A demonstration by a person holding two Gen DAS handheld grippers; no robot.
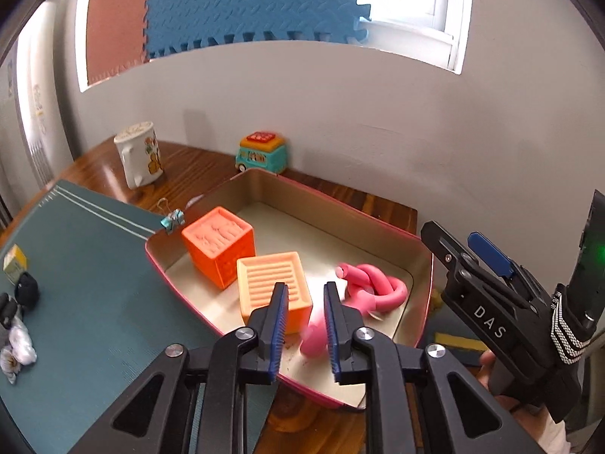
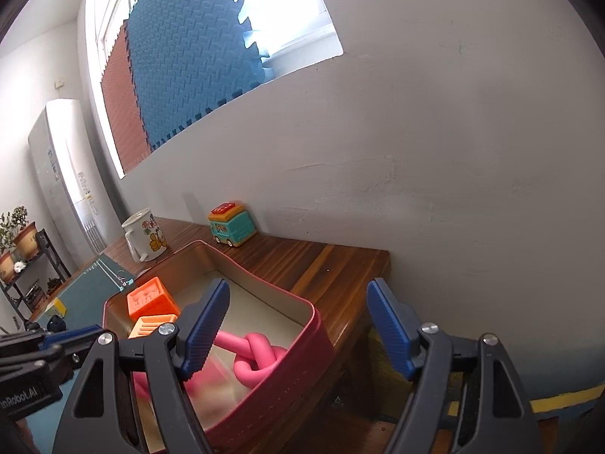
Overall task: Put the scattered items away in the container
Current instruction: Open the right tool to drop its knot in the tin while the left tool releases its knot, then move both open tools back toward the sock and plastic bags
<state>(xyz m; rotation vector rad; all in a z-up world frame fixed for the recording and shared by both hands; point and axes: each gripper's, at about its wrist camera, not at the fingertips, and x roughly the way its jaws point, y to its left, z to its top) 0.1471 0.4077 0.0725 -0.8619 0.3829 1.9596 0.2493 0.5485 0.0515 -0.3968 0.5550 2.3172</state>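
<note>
Now my left gripper [image 1: 304,304] hangs over the pink container [image 1: 425,265], jaws a little apart, with a blurred pink piece [image 1: 314,338] loose between them. My right gripper [image 2: 298,325] has jaws wide apart and empty. Both orange blocks [image 1: 219,244] and the knotted pink rope [image 1: 372,283] lie inside. I fear the piece bounces over the near rim, lower centre of frame.

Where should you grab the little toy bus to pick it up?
Probably across its two long flat sides, coming down from above. The toy bus stands upright on its wheels by the wall, behind the tin, so the wall blocks a reach from behind, and its boxy body gives the fingers flat faces to press on.
</note>
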